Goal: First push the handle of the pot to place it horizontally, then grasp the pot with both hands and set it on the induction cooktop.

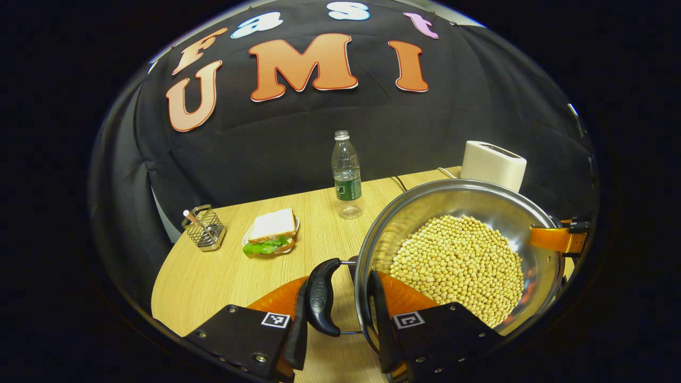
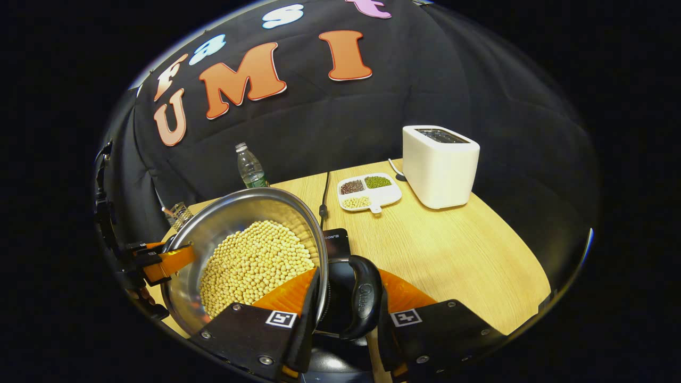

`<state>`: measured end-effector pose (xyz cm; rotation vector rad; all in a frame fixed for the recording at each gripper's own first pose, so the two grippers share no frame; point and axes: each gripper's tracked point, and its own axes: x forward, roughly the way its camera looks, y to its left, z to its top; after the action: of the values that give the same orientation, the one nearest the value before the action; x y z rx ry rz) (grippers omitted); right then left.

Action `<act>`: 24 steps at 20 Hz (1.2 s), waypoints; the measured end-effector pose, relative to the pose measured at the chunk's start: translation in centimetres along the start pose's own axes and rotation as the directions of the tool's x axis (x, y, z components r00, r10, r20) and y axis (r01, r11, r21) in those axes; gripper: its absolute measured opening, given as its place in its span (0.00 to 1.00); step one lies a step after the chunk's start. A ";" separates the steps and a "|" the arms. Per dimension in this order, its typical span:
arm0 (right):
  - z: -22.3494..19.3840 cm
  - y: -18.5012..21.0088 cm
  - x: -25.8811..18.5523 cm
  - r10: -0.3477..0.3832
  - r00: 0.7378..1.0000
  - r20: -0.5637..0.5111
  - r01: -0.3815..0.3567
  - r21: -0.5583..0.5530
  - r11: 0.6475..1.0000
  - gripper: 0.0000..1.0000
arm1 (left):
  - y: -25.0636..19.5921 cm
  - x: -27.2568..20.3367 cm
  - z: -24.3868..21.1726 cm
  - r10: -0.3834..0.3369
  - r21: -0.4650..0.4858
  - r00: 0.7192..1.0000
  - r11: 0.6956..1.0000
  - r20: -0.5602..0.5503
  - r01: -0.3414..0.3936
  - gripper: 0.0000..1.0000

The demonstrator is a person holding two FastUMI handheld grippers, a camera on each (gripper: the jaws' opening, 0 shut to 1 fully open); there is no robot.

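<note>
A steel pot (image 1: pixel 425 213) full of yellow soybeans (image 1: pixel 460 266) is held between both grippers, tilted slightly. My left gripper (image 1: pixel 340 282) is shut across its black side handle (image 1: pixel 322 298), one finger outside the handle and the other inside the pot wall. My right gripper (image 2: pixel 348 276) grips the opposite black handle (image 2: pixel 364 303) the same way, one finger inside the pot (image 2: pixel 239 213). The black induction cooktop (image 2: pixel 336 242) lies just under and behind that handle. Each view shows the other gripper (image 1: pixel 558 236) (image 2: pixel 159 260) on the far rim.
On the wooden table (image 2: pixel 452 250) stand a water bottle (image 1: pixel 347 175), a sandwich on a plate (image 1: pixel 271 234), a wire holder (image 1: pixel 205 229), a white toaster (image 2: pixel 439 165) and a divided dish of beans (image 2: pixel 368 191). A black cable (image 2: pixel 324 191) runs to the cooktop.
</note>
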<state>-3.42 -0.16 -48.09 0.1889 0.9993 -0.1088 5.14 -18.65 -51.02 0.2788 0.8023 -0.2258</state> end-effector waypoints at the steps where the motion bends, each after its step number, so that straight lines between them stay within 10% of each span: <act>1: -0.1 0.2 0.3 0.002 1.000 -0.008 -0.002 -0.001 1.000 0.50 | -0.1 0.3 -0.3 0.000 0.001 1.000 1.000 -0.007 0.000 0.55; 14: 0.0 -0.2 1.0 0.018 1.000 -0.025 -0.017 0.021 1.000 0.60 | -0.6 1.0 -0.8 -0.034 -0.030 0.999 0.999 -0.012 0.034 0.58; 24: 10.7 2.2 -8.7 0.048 0.953 0.298 -0.018 -0.104 0.994 0.90 | 5.2 -8.7 7.3 0.091 -0.032 0.969 0.996 0.229 -0.086 0.78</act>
<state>1.12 -0.16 -34.87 0.0932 0.6955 -0.0539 5.75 -15.40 -39.02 0.2623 0.5606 -0.1617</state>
